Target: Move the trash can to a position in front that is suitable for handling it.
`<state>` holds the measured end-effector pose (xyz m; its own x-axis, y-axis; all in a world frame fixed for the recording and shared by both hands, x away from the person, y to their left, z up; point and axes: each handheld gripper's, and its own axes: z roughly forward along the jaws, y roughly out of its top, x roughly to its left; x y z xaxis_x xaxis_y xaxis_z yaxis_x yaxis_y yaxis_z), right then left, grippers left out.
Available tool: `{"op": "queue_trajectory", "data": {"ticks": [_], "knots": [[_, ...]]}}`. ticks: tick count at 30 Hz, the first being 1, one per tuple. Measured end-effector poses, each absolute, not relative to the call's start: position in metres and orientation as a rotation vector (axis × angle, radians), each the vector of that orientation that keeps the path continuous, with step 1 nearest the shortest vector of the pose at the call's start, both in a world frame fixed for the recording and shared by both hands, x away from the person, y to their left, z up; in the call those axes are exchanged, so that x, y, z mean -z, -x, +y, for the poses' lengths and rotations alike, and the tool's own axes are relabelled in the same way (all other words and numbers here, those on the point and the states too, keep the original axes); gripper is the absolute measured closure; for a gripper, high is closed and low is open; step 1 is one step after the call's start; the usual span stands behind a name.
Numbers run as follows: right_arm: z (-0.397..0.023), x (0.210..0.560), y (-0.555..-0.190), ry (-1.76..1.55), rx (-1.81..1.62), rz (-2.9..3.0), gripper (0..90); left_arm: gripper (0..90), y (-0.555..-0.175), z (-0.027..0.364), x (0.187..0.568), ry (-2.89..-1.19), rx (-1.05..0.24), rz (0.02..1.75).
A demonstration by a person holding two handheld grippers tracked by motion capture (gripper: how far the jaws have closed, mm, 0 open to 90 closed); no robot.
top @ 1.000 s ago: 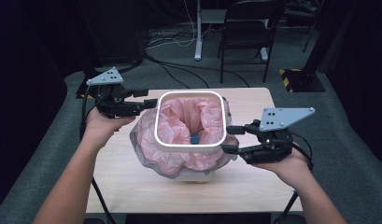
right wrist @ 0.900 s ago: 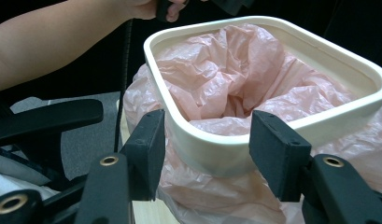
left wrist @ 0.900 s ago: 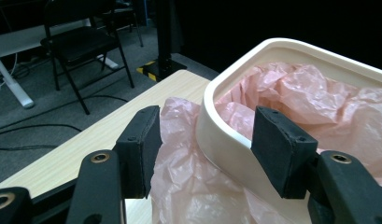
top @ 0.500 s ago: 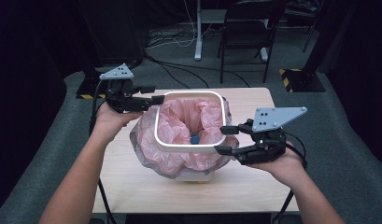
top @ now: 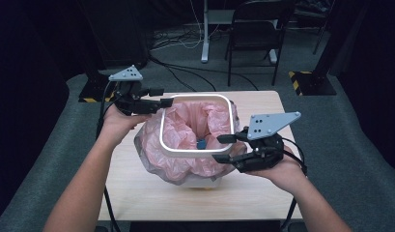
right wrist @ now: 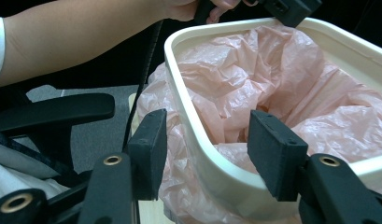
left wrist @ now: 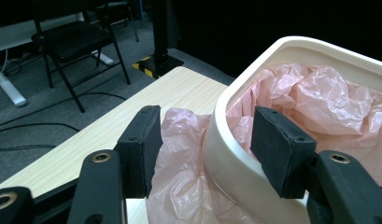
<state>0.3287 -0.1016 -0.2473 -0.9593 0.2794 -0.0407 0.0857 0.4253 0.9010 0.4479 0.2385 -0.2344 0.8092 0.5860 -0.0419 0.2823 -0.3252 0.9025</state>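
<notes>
A white bin with a thick white rim [top: 162,130] stands on the table, lined with a crumpled pink bag [top: 185,123]. Something small and blue [top: 201,143] lies at the bottom. My left gripper [top: 165,96] is at the far left corner, its jaws open astride the rim [left wrist: 226,158], one pad outside by the bag's overhang [left wrist: 179,154]. My right gripper [top: 218,148] is at the near right corner, also open astride the rim [right wrist: 216,172]. Both pairs of jaws have just been closing a little with the rim between them, and gaps still show beside the pads.
The bin sits mid-way on a light wooden table [top: 262,193]. A black folding chair [top: 255,29], cables and stand bases are on the grey floor beyond. In the right gripper view the left gripper [right wrist: 291,9] and a forearm are across the bin.
Both grippers have edged inward toward the bin, the right one more, so the jaws reach further over the rim. The bin and bag have stayed put.
</notes>
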Motion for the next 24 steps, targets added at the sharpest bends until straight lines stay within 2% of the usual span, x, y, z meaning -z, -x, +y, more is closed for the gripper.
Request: {"op": "queue_trajectory", "data": {"ticks": [15,24], "knots": [[-0.09,0.25,-0.332,-0.268,-1.546,2.52,55.1,56.5,-0.453,0.232,0.235,-1.935,-0.331,0.633],[-0.084,0.252,-0.335,-0.261,-1.532,2.537,57.7,60.9,-0.458,0.228,0.236,-1.941,-0.307,0.63]]}}
